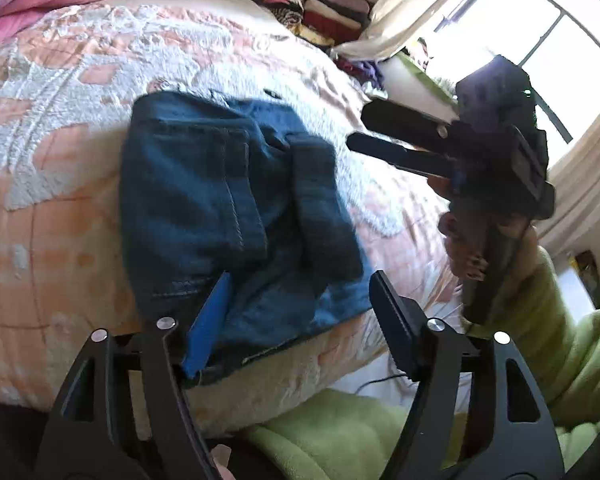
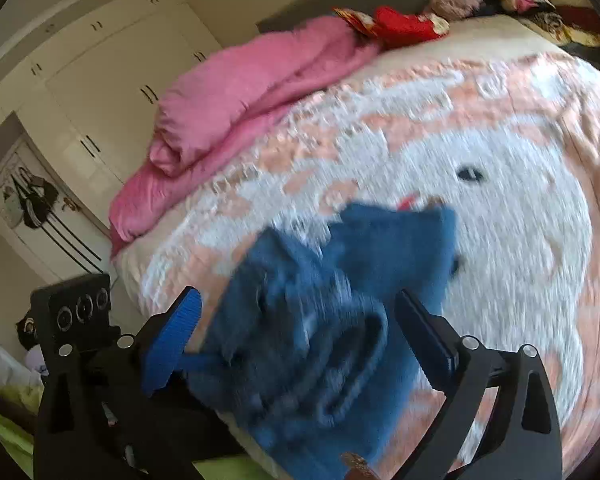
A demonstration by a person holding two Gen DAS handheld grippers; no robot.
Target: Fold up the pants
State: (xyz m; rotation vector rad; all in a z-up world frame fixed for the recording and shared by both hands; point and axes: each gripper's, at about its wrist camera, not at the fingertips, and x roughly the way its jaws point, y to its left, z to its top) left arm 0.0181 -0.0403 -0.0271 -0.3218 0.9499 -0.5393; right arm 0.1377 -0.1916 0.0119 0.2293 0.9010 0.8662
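Blue denim pants [image 1: 228, 208], folded into a thick rectangle, lie on the peach and white bedcover [image 1: 60, 128] near the bed's front edge. My left gripper [image 1: 300, 312] is open over their near end; its blue pad [image 1: 208, 320] is beside the denim. My right gripper [image 1: 356, 126] hovers to the right of the pants, held by a hand in a green sleeve [image 1: 548, 320]. In the right wrist view the pants [image 2: 340, 280] look blurred and lie between the widely spread fingers of my right gripper [image 2: 300, 320], which is open. The pads do not press on the denim.
A pink quilt [image 2: 252, 92] lies along the far side of the bed. Stacks of folded clothes [image 1: 324, 4] sit at the back corner by a curtained window [image 1: 540, 32]. White wardrobes [image 2: 112, 72] stand beyond the bed. Green fabric [image 1: 340, 436] is below the bed's front edge.
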